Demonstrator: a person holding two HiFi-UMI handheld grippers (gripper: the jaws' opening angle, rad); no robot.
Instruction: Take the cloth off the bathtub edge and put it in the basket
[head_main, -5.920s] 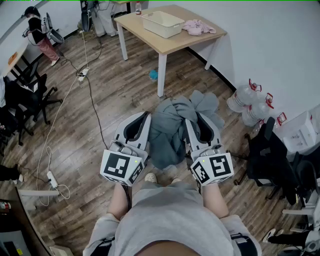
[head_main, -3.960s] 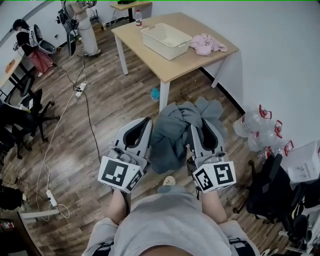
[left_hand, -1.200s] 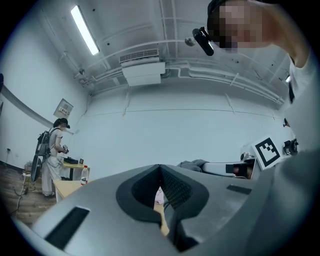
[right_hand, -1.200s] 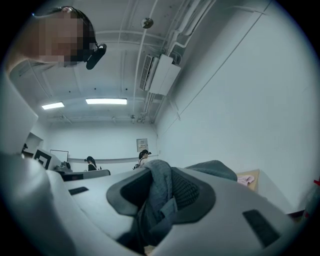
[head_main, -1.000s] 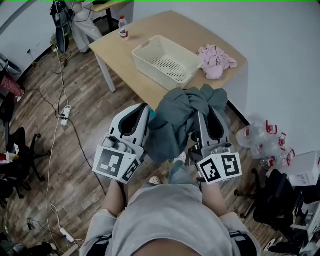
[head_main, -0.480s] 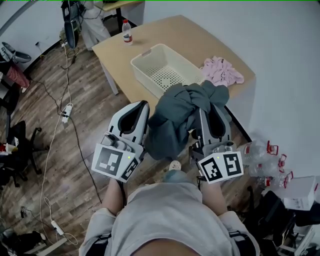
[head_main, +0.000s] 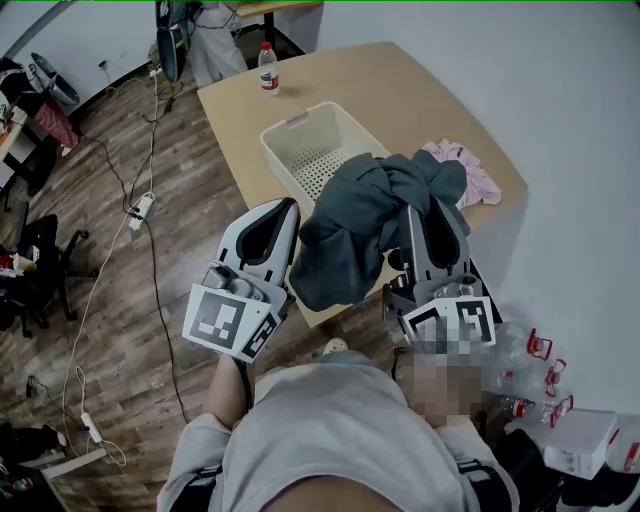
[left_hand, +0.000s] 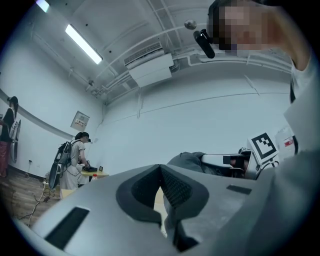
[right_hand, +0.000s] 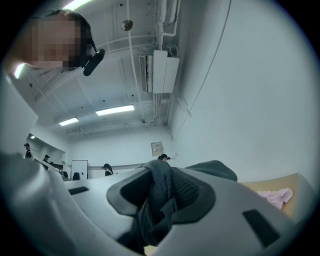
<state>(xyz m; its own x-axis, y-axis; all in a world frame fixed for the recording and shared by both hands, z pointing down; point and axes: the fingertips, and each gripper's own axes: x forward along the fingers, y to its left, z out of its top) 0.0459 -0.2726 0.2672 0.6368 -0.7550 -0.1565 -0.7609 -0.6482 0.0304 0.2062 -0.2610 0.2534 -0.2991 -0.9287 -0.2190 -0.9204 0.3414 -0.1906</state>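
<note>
A dark grey cloth (head_main: 355, 235) hangs bunched from my right gripper (head_main: 422, 198), which is shut on it; in the right gripper view a fold of the cloth (right_hand: 159, 200) is pinched between the pads of the right gripper (right_hand: 162, 192). The cloth dangles over the near edge of a wooden table (head_main: 400, 100), partly overlapping the near corner of the cream perforated basket (head_main: 310, 155). My left gripper (head_main: 282, 208) is level beside the cloth, on its left, and shut with nothing in it (left_hand: 161, 182). No bathtub is in view.
A pink cloth (head_main: 472, 175) lies on the table right of the basket, and a water bottle (head_main: 267, 68) stands at its far end. Large water jugs (head_main: 540, 370) sit on the floor by the white wall. Cables and a power strip (head_main: 140, 208) cross the wooden floor at left.
The table and basket have come closer as the person walks up. The cloth, still held by the right gripper, now hangs over the table's near edge beside the basket.
</note>
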